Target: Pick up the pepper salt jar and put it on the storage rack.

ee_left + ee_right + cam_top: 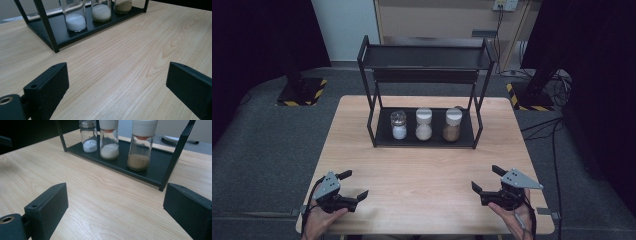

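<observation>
Jars stand three in a row on the bottom shelf of the rack (377, 131) at the far edge of the table (422, 170): white jar (398, 125) at the left end, pale jar (423, 124) in the middle, brown jar (452, 124) at the right end. From the high view, my left gripper (347, 186) rests near the near-left corner and my right gripper (486, 179) near the near-right corner, both well apart from the rack and both with jaws spread wide, holding nothing. I judge the step in hand is a reach to a jar; to do it well I should come in level, low under the upper shelf, straddle one jar at its glass body below the cap, and keep clear of its neighbours and the rack posts.

Left gripper view: my jaws stand wide apart over bare wood, touching nothing between them. The white jar (74, 18) is closest to this side, with the pale jar (101, 11) beyond it.

Right gripper view: jaws again wide apart, empty. The brown jar (140, 147) is nearest, just inside the rack's post (175, 157), so that post is what I would watch on the approach.
</observation>
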Demonstrator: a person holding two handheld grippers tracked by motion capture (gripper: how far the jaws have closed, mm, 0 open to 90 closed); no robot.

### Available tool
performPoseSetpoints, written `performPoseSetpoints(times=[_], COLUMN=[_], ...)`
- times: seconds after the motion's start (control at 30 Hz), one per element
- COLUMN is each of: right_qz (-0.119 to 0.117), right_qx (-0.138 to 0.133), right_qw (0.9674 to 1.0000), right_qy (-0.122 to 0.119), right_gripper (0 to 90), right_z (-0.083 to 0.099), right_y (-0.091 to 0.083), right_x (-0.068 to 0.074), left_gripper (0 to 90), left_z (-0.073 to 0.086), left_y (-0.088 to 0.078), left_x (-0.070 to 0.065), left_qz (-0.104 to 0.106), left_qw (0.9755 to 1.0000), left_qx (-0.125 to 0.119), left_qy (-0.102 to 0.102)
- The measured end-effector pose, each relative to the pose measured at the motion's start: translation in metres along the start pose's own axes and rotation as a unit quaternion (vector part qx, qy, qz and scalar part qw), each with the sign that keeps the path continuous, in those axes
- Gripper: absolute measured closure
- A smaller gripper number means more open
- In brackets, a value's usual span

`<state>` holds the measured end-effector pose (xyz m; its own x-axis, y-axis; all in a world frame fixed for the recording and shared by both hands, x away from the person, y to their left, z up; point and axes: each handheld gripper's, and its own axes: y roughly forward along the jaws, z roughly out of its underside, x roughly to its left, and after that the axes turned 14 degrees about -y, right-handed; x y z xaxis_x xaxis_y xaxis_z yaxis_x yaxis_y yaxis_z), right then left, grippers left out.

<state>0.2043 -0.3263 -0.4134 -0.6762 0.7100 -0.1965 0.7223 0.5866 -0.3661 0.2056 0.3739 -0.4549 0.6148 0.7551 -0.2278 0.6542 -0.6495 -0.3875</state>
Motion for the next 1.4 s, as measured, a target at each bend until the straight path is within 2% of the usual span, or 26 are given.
performPoseSetpoints(times=[0.23, 0.4, 0.63, 0.9, 1.1, 1.4], right_qz=[-0.004, -0.016, -0.017, -0.008, 0.008, 0.014], right_qx=[0.002, 0.007, 0.010, 0.010, 0.012, 0.009], right_qw=[1.0000, 0.9998, 0.9997, 0.9999, 0.9999, 0.9998], right_qy=[-0.005, -0.010, -0.013, -0.010, -0.002, 0.009], right_gripper=[6.2, 6.4, 7.1, 7.4, 7.4, 7.4], right_z=[0.008, 0.011, 0.013, 0.015, 0.016, 0.020], right_y=[0.005, 0.008, 0.010, 0.010, 0.008, 0.007], right_x=[-0.001, -0.001, -0.002, -0.002, -0.002, -0.005], left_gripper=[3.4, 3.4, 3.5, 3.5, 3.6, 3.7], left_z=[-0.001, -0.001, -0.001, 0.002, 0.004, 0.005], left_y=[0.000, 0.001, 0.001, -0.002, -0.005, -0.005], left_x=[-0.001, -0.001, -0.001, -0.001, 0.001, 0.002], left_qz=[0.002, 0.003, 0.006, -0.002, -0.009, -0.009], left_qw=[1.0000, 1.0000, 0.9999, 0.9999, 0.9996, 0.9995], left_qx=[0.001, 0.001, -0.002, -0.015, -0.028, -0.031], left_qy=[0.006, 0.007, 0.010, 0.007, 0.001, -0.001])
